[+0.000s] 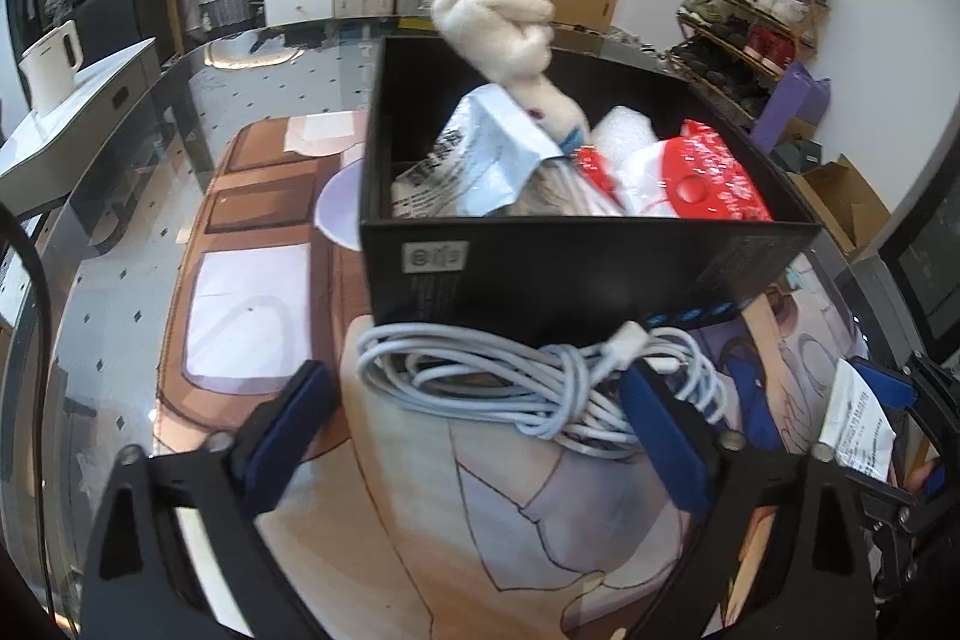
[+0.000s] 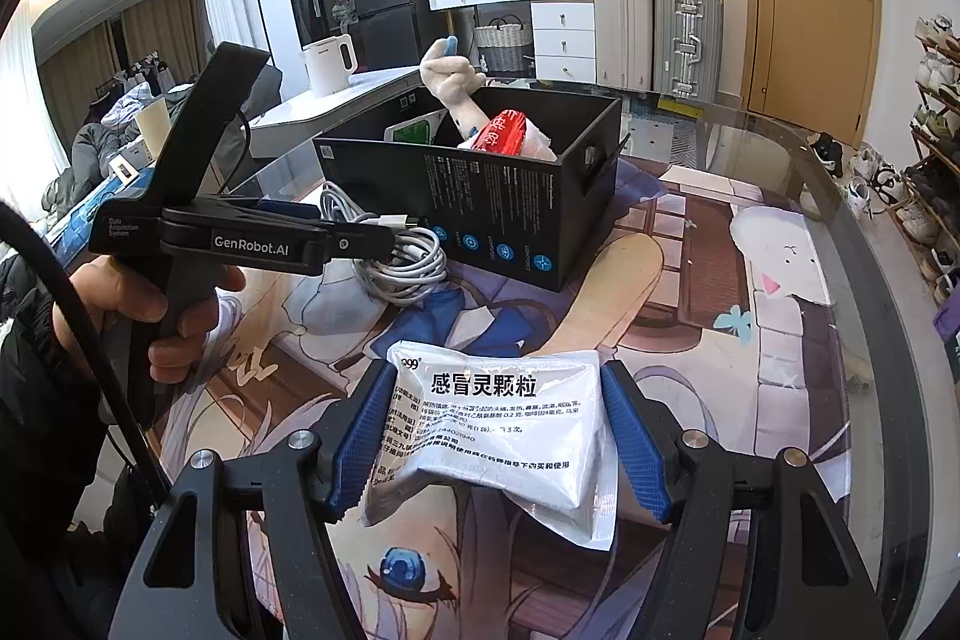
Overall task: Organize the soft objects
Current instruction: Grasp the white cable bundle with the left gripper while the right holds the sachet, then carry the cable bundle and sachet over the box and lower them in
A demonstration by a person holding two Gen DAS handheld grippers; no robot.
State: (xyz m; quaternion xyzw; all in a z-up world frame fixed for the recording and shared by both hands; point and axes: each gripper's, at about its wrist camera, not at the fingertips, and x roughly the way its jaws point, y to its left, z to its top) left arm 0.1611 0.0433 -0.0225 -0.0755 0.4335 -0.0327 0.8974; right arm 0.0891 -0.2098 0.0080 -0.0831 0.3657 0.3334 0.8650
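A black box (image 1: 570,268) (image 2: 480,196) stands on the printed mat and holds a white plush toy (image 1: 510,22) (image 2: 450,76), a red and white packet (image 1: 702,178) (image 2: 507,133) and a pale blue bag (image 1: 480,160). A coiled white cable (image 1: 528,376) (image 2: 399,256) lies against the box's near side. My left gripper (image 1: 474,412) is open with its fingers on either side of the cable. My right gripper (image 2: 498,436) is shut on a white medicine sachet (image 2: 510,430) with Chinese print, held above the mat.
The printed mat (image 1: 252,316) (image 2: 720,232) covers a glass table (image 2: 852,196). A white kettle (image 1: 51,61) stands on a side counter to the left. A shoe rack (image 1: 756,22), suitcases (image 2: 654,28) and a drawer unit stand beyond the table.
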